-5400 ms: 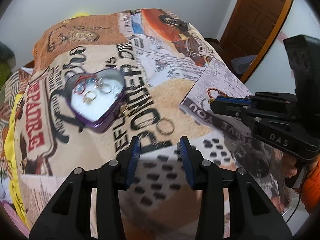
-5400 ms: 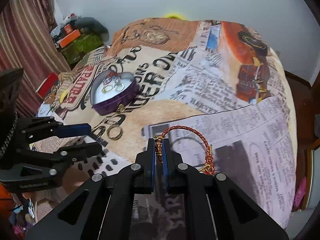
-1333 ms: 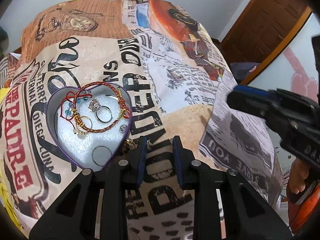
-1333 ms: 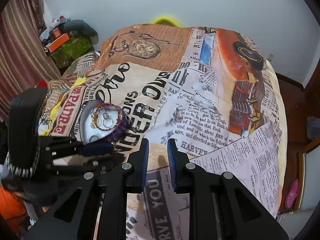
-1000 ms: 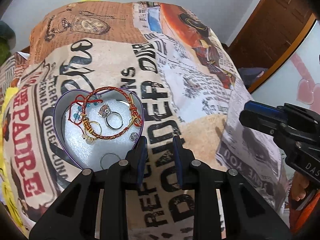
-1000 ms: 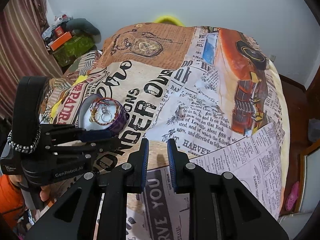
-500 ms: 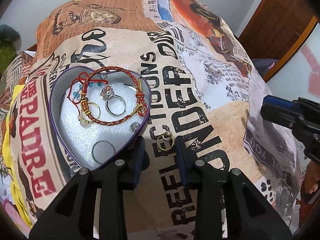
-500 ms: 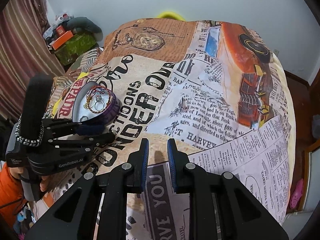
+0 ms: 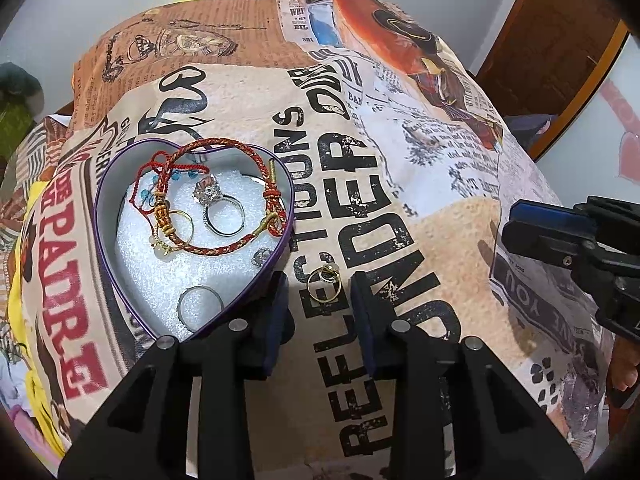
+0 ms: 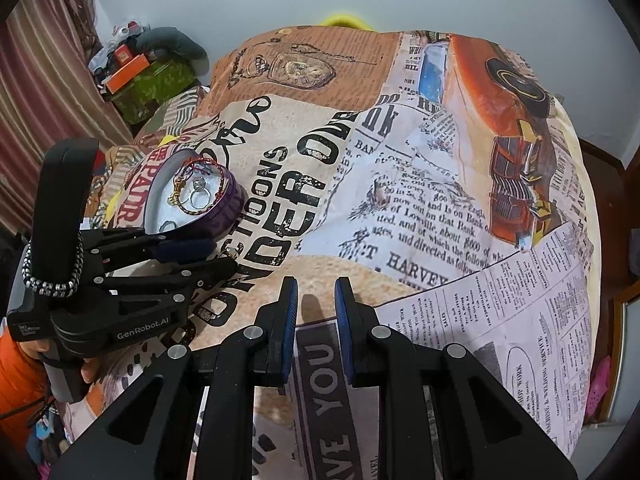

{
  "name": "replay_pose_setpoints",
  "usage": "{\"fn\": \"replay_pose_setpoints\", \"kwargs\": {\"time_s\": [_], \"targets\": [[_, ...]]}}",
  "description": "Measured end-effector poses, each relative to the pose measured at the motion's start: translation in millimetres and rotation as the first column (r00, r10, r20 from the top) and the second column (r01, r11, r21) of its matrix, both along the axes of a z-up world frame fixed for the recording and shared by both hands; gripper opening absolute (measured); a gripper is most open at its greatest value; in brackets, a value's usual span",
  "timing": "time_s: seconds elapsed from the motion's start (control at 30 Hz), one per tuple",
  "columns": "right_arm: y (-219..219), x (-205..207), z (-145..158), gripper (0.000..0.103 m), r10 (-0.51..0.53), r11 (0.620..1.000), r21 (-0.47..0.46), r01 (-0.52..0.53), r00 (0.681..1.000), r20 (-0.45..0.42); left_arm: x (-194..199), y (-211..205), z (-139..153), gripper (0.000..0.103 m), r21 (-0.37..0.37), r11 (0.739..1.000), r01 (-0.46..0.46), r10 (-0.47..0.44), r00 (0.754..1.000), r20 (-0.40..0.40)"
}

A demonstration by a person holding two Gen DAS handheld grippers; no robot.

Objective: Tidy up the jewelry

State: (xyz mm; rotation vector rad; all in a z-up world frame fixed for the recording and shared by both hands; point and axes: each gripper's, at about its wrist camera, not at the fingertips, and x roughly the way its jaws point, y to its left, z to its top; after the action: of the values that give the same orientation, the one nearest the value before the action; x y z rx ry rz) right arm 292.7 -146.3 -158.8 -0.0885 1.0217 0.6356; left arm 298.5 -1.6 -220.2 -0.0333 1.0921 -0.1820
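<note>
A purple heart-shaped tin [image 9: 98, 200] lined with white foam sits on the bed, seen too in the right wrist view as the tin [image 10: 234, 200]. Inside lie a red braided bracelet [image 9: 224, 141], a silver ring with a stone [image 9: 206, 192] and other small rings. A gold ring [image 9: 329, 274] lies on the bedspread just right of the tin, between the fingertips of my left gripper [image 9: 318, 292]; its jaws are open and clear of the ring. My right gripper [image 10: 316, 304] hovers to the right with a narrow gap and nothing in it. It also shows as the right gripper [image 9: 560, 232].
A newspaper-print bedspread [image 10: 400, 200] covers the whole bed. A wooden door [image 9: 560, 52] stands at the far right. A striped curtain [image 10: 48, 80] and piled clutter [image 10: 136, 68] are at the left. A hand in an orange sleeve [image 10: 24, 368] holds the left gripper [image 10: 218, 256].
My left gripper has shifted so the gold ring, hidden behind its fingers a second ago, now lies between its tips. The right gripper has held still; the bracelet it held earlier lies in the tin.
</note>
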Motion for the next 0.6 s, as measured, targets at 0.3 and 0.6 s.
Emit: {"fn": "replay_pose_setpoints", "kwargs": {"time_s": [0.3, 0.6], "targets": [[7.4, -3.8, 0.9, 0.017, 0.003, 1.000, -0.005, -0.003, 1.000, -0.001, -0.8, 6.6, -0.7, 0.012, -0.052, 0.999, -0.011, 0.011, 1.000, -0.001], [20.4, -5.8, 5.1, 0.017, 0.027, 0.999, -0.021, -0.026, 0.999, 0.020, -14.5, 16.2, 11.0, 0.000, -0.075, 0.997, -0.018, 0.020, 0.999, 0.031]]}}
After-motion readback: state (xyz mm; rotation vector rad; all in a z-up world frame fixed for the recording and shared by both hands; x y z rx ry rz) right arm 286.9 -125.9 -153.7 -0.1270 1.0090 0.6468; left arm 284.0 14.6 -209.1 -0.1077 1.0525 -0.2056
